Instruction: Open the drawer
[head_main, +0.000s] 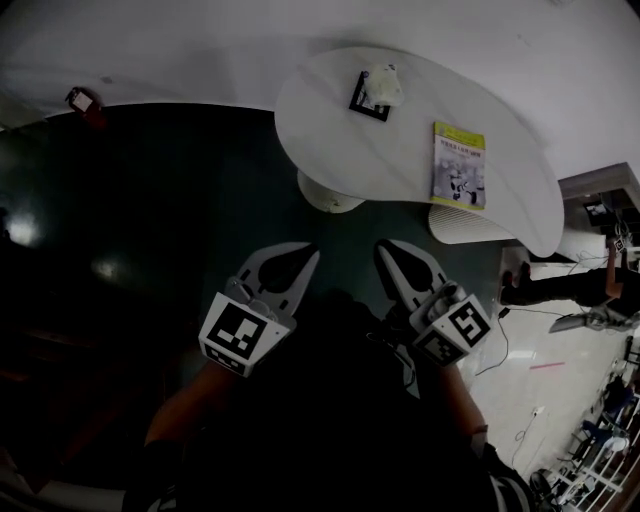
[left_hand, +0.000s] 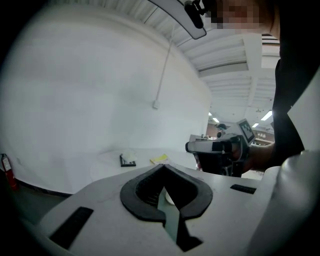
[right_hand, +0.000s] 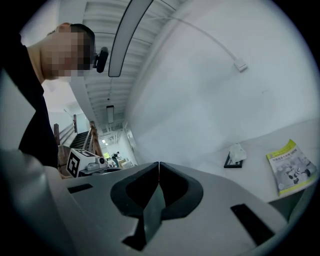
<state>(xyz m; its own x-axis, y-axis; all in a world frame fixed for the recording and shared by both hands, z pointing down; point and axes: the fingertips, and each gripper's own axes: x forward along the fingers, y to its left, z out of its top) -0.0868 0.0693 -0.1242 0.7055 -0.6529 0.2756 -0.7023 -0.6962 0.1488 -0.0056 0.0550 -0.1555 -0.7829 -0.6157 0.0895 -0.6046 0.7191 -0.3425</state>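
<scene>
Both grippers were held close to the person's body, above the dark floor (head_main: 150, 200). The left gripper (head_main: 308, 251) was clenched, its tips touching with nothing between them, as the left gripper view (left_hand: 163, 166) showed. The right gripper (head_main: 386, 246) was likewise clenched and empty, its jaws meeting in a thin line in the right gripper view (right_hand: 159, 163). The two sat just beside each other, tips pointing far.

Farther off stood a white curved table (head_main: 400, 150). On its right part lay a yellow-green booklet (head_main: 459, 165). Toward its far left sat a small black stand with a white lump (head_main: 375, 92) on it, well apart from the booklet. I could not tell where the drawer was; neither gripper touched any furniture.
</scene>
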